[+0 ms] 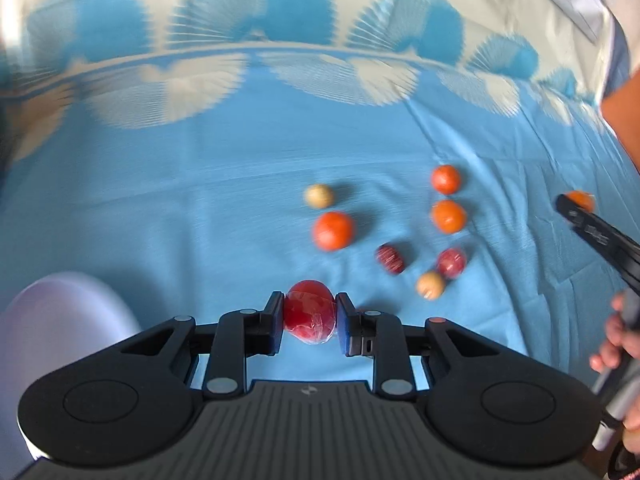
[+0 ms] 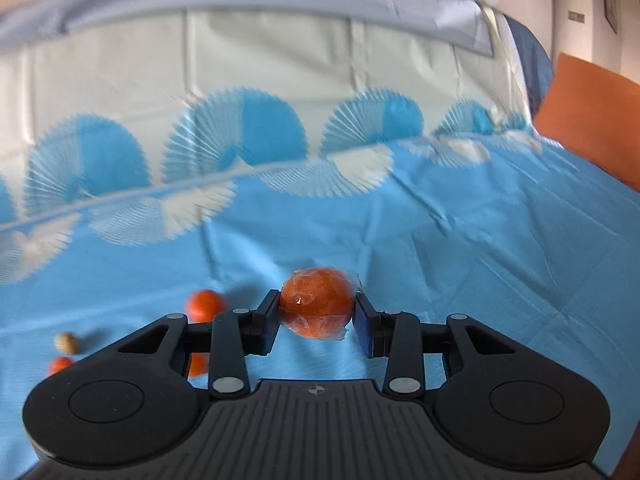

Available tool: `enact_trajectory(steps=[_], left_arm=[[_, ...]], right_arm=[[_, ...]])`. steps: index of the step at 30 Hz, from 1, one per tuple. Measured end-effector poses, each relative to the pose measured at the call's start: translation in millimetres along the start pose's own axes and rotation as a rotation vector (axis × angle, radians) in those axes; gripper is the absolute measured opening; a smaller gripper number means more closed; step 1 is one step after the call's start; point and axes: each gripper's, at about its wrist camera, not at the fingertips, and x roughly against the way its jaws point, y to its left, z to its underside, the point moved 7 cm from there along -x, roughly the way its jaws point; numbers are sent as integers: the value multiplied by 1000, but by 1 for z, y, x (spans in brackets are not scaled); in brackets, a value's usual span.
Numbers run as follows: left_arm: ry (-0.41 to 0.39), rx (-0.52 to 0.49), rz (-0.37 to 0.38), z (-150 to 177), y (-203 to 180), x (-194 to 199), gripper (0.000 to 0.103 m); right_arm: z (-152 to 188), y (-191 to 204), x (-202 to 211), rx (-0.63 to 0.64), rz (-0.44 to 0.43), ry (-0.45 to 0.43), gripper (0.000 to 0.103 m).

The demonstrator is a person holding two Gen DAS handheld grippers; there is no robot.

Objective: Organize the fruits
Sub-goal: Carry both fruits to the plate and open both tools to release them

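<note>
Left claw [image 1: 309,316] gripping glossy film-wrapped red fruit [image 1: 309,312]

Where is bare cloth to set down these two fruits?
Bare blue cloth lies left of the beige ball and big orange; right wrist view shows bare cloth right of the held orange. Crowded: the cluster around the dark red fruit.

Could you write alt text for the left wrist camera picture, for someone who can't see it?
The left gripper has its jaws closed on a red fruit over a blue tablecloth. Beyond lie seven loose fruits: orange, dark red and beige.
</note>
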Motion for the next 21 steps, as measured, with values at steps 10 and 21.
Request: enact_trajectory(steps=[10,21], left_arm=[[-92,142,-164,81,104,153,29],[-177,287,-201,152,164,237,29]], right_arm=[[24,123,184,146,-383,10,40],[88,233,303,325,-659,131,40]])
